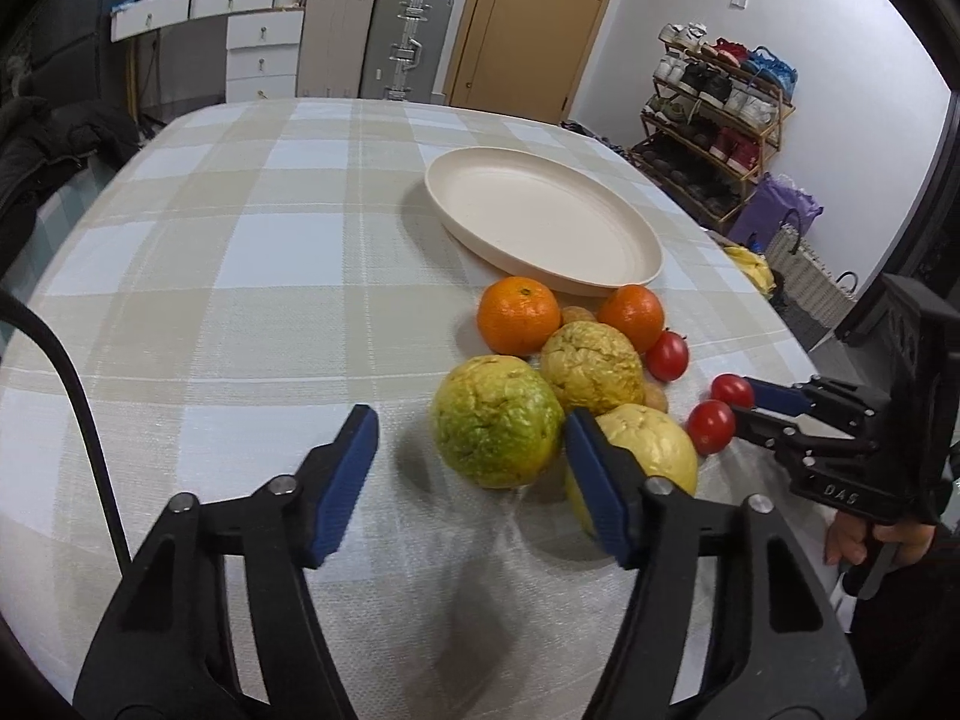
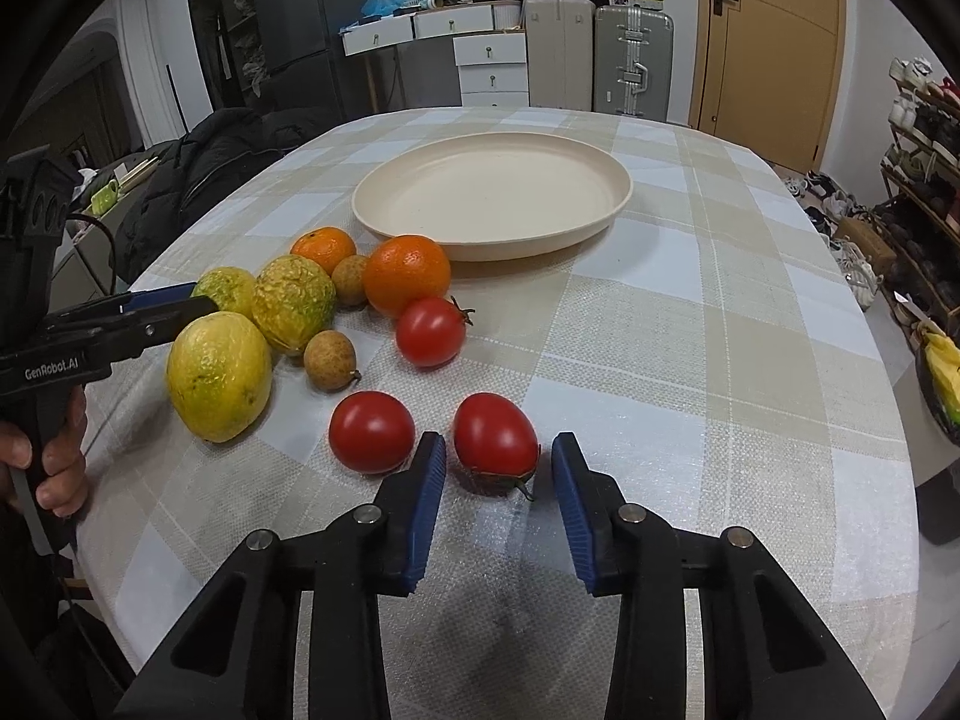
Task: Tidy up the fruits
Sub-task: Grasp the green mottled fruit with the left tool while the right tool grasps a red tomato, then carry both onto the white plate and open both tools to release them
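The right gripper (image 2: pixel 498 480) is spread around a tomato (image 2: pixel 495 435) near the plate (image 2: pixel 420 240); squeeze it softly. The left gripper (image 1: pixel 471 456) is spread by a green fruit (image 1: pixel 495 420)

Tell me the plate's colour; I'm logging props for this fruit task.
The plate is plain cream, no pattern. It shows best in the right wrist view.

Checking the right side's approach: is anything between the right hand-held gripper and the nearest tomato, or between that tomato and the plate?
Nothing blocks the grasp: the right hand-held gripper is open with the tomato already between its fingers. Toward the cream plate, only bare tablecloth lies ahead; a third tomato and an orange sit left of that line.
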`<control>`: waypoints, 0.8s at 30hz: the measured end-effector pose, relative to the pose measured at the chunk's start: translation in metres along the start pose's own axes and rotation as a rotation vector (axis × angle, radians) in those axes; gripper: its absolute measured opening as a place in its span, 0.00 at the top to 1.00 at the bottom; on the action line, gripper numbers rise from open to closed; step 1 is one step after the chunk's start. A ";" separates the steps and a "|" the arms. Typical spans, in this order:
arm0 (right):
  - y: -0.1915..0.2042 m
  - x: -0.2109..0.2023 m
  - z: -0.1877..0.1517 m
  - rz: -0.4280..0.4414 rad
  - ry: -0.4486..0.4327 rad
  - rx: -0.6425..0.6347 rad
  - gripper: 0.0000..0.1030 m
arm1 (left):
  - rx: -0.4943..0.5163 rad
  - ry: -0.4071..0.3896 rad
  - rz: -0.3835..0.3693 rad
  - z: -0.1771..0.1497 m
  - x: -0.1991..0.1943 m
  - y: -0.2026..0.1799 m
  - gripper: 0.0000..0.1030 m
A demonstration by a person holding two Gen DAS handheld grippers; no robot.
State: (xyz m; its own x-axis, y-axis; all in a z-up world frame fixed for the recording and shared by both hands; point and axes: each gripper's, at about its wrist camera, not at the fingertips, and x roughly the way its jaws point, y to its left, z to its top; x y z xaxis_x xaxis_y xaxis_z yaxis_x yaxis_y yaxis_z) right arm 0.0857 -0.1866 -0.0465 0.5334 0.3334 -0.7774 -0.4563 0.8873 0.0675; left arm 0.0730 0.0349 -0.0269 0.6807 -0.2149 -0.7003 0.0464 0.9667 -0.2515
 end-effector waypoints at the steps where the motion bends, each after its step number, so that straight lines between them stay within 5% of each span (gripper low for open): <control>1: 0.000 0.000 0.000 0.003 -0.002 -0.001 0.65 | 0.003 0.003 -0.014 0.000 0.001 -0.001 0.54; 8: -0.001 -0.002 -0.002 0.017 -0.009 0.004 0.72 | 0.023 0.008 -0.014 -0.003 -0.002 -0.002 0.57; 18: -0.002 -0.002 -0.003 0.023 -0.013 0.005 0.72 | 0.124 -0.002 0.140 -0.010 -0.006 -0.012 0.56; 24: -0.001 -0.002 -0.004 0.020 -0.015 0.000 0.72 | 0.091 0.030 0.120 -0.010 0.002 -0.005 0.55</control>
State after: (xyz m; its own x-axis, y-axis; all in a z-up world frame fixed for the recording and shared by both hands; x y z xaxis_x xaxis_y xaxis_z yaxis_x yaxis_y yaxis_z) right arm 0.0823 -0.1897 -0.0473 0.5348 0.3558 -0.7664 -0.4667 0.8805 0.0831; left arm 0.0665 0.0282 -0.0334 0.6630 -0.1001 -0.7419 0.0329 0.9940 -0.1047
